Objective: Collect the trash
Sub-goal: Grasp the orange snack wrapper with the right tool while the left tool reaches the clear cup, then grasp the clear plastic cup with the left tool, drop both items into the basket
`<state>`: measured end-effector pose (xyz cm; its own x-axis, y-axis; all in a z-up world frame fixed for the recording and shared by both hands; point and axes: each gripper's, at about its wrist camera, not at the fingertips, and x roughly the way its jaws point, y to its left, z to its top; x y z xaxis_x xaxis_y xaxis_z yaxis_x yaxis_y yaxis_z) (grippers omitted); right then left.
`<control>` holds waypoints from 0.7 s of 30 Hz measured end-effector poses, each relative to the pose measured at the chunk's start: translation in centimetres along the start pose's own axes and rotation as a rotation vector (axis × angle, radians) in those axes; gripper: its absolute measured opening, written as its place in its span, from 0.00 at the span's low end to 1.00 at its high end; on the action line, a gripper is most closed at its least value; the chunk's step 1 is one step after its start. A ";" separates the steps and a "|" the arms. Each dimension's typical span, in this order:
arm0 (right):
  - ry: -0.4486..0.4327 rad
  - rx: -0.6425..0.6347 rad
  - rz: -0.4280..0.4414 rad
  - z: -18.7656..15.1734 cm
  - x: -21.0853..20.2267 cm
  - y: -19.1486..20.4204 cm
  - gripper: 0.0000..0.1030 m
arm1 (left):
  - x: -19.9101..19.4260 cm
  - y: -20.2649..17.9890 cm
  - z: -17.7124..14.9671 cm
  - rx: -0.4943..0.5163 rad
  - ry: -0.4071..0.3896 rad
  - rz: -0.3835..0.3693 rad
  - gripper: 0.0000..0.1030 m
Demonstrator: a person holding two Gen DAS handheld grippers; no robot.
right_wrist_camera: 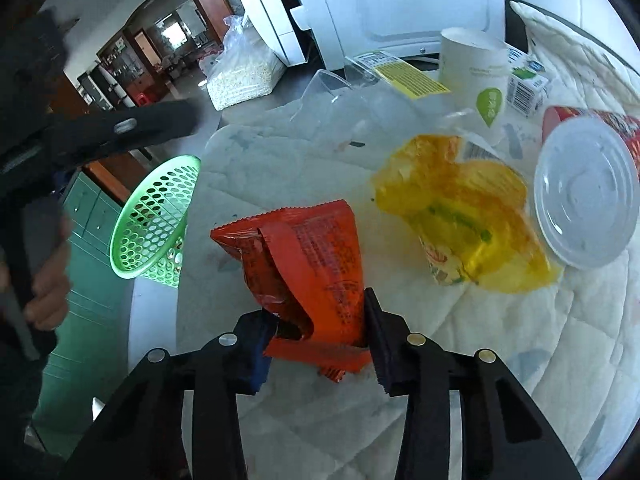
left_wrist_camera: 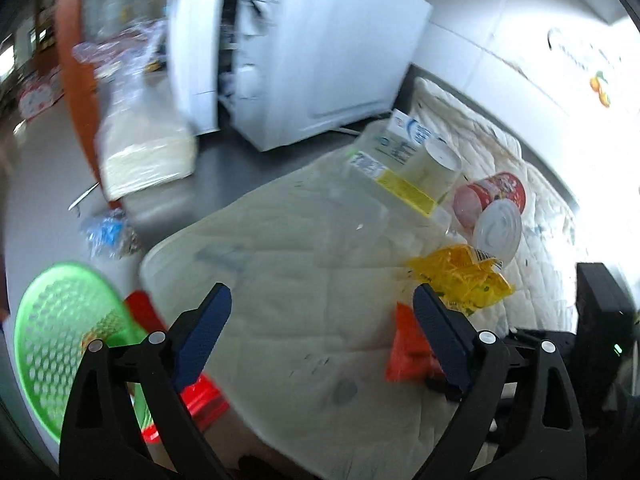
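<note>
An orange snack wrapper (right_wrist_camera: 308, 248) lies crumpled on the white quilted table cover (right_wrist_camera: 520, 360). Its near end sits between the pads of my right gripper (right_wrist_camera: 320, 308), which is shut on it. The same orange wrapper (left_wrist_camera: 404, 356) shows beside the right finger in the left wrist view. My left gripper (left_wrist_camera: 322, 292) hangs open over bare cover with nothing between its fingers. A yellow wrapper (right_wrist_camera: 464, 216) lies just beyond, to the right. The green mesh basket (right_wrist_camera: 152, 224) stands off the table's left edge, below it.
A white lid (right_wrist_camera: 584, 196), a red cup (left_wrist_camera: 496, 196), a paper cup (right_wrist_camera: 472, 68), a milk carton (right_wrist_camera: 524, 80) and a clear pack with a yellow label (right_wrist_camera: 400, 76) crowd the far right. A white appliance (left_wrist_camera: 328, 60) stands behind the table. A hand (right_wrist_camera: 48, 292) holds the left tool.
</note>
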<state>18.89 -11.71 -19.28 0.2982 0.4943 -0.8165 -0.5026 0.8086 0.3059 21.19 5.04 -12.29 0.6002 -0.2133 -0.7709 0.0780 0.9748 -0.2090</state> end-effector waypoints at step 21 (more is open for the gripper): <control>-0.040 0.048 0.043 -1.2 -2.5 -0.9 0.35 | 9.3 -1.7 3.8 0.074 0.066 -0.061 0.65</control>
<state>17.67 -14.06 -18.09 0.3096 0.5402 -0.7825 -0.4761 0.8004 0.3642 29.68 1.65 -16.78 0.5388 -0.2743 -0.7965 0.1731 0.9614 -0.2140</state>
